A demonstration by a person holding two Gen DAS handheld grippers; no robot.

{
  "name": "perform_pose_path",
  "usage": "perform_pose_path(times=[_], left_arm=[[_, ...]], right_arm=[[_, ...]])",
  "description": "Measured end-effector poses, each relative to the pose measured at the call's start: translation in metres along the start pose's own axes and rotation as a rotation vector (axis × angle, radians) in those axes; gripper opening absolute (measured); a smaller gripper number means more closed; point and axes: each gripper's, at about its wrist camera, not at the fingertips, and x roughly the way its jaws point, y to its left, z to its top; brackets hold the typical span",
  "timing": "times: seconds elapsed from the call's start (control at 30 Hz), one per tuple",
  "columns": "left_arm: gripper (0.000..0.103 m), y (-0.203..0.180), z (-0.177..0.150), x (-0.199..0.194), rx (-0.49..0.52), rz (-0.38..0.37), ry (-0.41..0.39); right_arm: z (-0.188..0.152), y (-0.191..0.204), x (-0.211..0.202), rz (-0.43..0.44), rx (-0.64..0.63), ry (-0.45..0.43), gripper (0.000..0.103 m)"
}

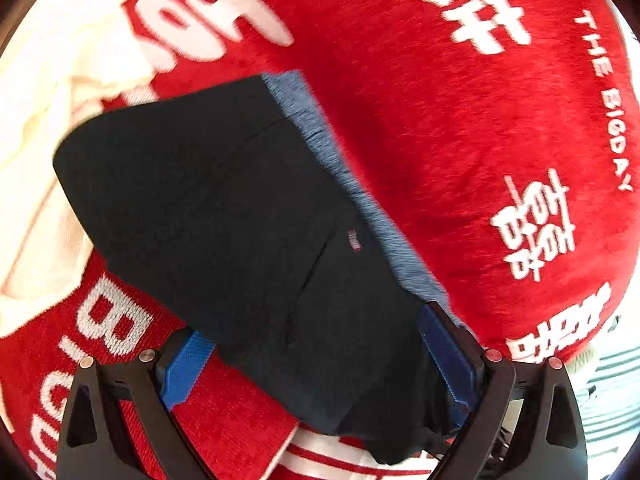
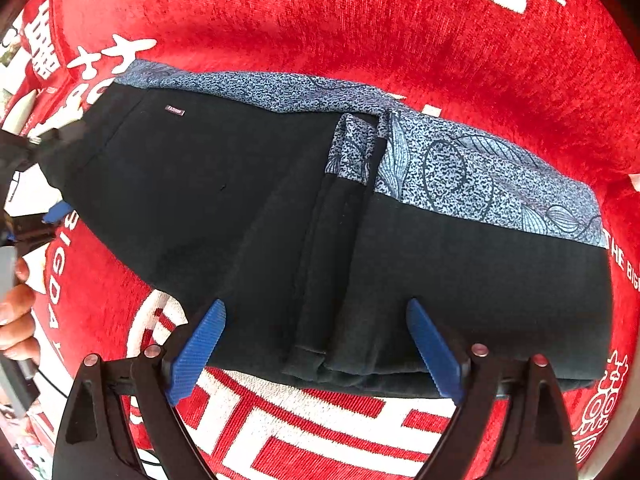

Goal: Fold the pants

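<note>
The black pants (image 2: 248,208) lie folded on a red blanket (image 2: 400,32), with a blue patterned lining (image 2: 460,168) showing along the far edge. In the left wrist view the pants (image 1: 224,208) fill the middle and a blue strip (image 1: 360,184) runs along their right edge. My left gripper (image 1: 316,356) is open, its blue pads either side of the near end of the pants. My right gripper (image 2: 316,344) is open, its pads spread over the near hem. The left gripper also shows at the left of the right wrist view (image 2: 56,212).
The red blanket carries white lettering (image 1: 532,224). A cream cloth (image 1: 52,128) lies at the left in the left wrist view. A person's fingers (image 2: 16,320) show at the left edge of the right wrist view.
</note>
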Motion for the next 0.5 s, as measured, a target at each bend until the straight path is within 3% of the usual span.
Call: perform_pose_path(times=[0.1,0.17,0.23,0.3,0.4,0.5], left_arm=[[0.097,0.004,-0.002,0.005,-0.031,0.038,-0.013],[0.097,-0.005,-0.002,0.008,-0.001,0.107,-0.004],[0.084,-0.011,-0.003,0.008,0.026,0.19,-0.014],[0.039,-0.012,-0.004,0.006,0.058,0.301,-0.024],[0.023,-0.001,0.001,-0.003,0.01,0.283,-0.022],[0.023,-0.005,0.0,-0.006,0.053,0.314,-0.017]], right_arm=[[-0.001,-0.001,-0.001,0.01,0.002,-0.006,0.094],[0.001,-0.001,-0.002,0.015,0.0,-0.005,0.094],[0.007,-0.004,-0.006,0.03,0.01,0.004,0.094],[0.015,-0.008,-0.012,0.035,0.023,0.01,0.094],[0.034,-0.013,-0.027,0.038,0.043,0.001,0.094],[0.061,-0.009,-0.042,0.075,0.035,0.025,0.094]])
